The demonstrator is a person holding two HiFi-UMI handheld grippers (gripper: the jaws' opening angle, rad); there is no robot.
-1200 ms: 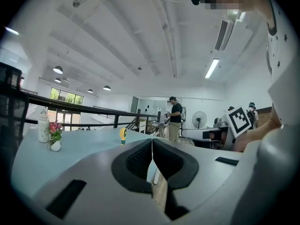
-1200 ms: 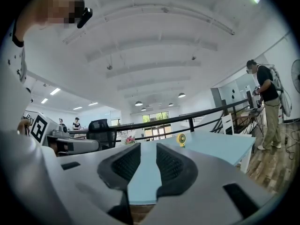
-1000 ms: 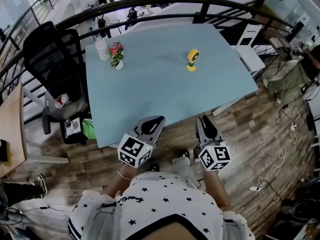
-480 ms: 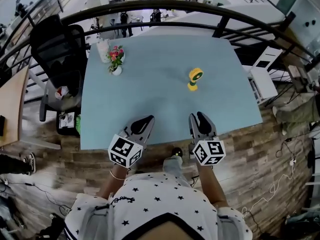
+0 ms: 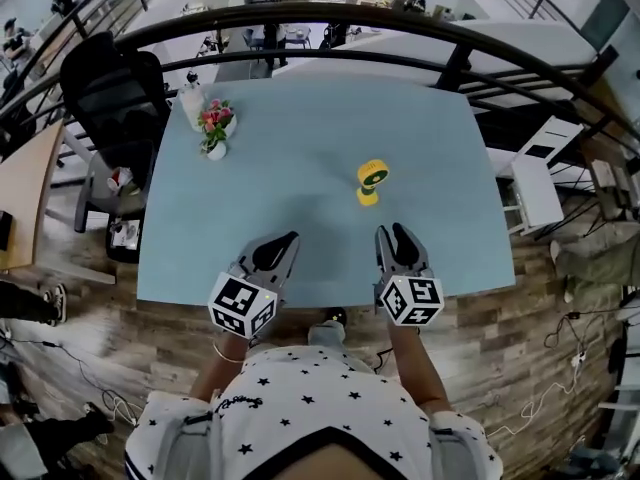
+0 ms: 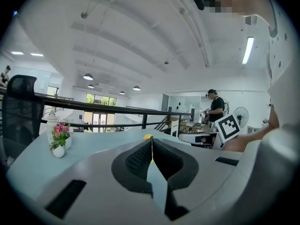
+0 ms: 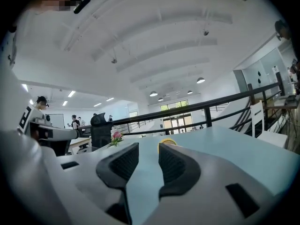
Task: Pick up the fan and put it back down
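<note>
Fan [image 5: 371,180] upright on blue table [image 5: 300,138], right of centre, not yet lifted.
Right gripper [image 5: 398,251] short of it, jaws apart, just been opening, nothing between; left gripper [image 5: 277,251] pinched together, empty. Possible hazard: toppling the top-heavy fan through a fast, off-centre reach, or clipping its round head.

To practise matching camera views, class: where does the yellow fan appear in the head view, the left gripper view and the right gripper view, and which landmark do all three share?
Head view: the fan stands right of centre, in the upper half.
Left gripper view: only a yellow sliver shows, at centre, below mid-height.
Right gripper view: its top shows, slightly right of centre.
Shared landmark: the flower pot, left of the fan each time.
</note>
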